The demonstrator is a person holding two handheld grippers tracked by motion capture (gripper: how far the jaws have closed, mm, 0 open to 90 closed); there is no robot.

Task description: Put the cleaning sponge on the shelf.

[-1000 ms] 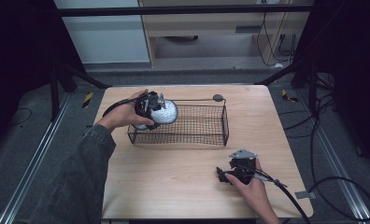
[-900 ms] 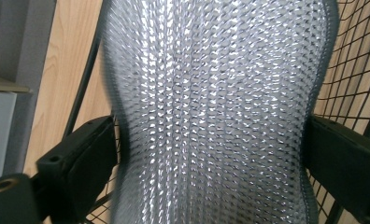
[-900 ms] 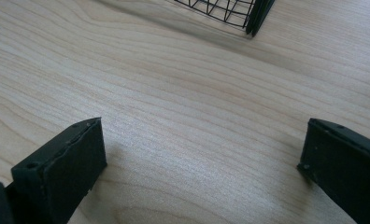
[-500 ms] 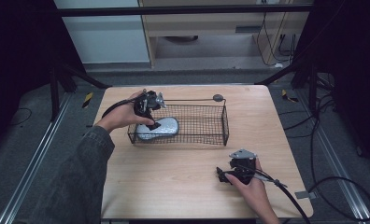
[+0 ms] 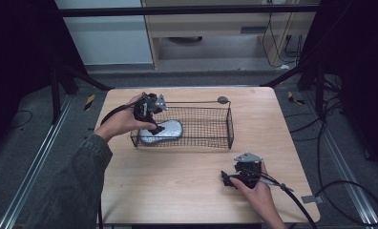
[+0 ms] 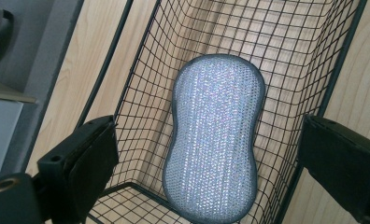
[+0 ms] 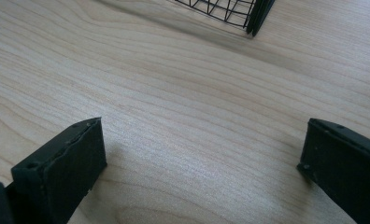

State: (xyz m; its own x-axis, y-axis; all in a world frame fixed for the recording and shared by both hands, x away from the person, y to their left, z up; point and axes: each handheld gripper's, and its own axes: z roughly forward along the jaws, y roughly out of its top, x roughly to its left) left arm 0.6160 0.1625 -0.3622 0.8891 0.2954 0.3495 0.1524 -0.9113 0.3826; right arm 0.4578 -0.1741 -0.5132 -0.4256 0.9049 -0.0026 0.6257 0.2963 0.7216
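Sponge (image 6: pixel 213 140) lies inside wire basket (image 5: pixel 211 125), released; left claw (image 5: pixel 149 112) spread above its end. Next: lift clear. Right claw (image 7: pixel 202 163) spread, idle on tabletop (image 5: pixel 177 181).

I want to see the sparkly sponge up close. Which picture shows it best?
The left gripper view: the sponge lies large and whole on the floor of the wire basket, its silver mesh clear. The high view shows it small, partly behind the left gripper. The right gripper view catches a basket corner.
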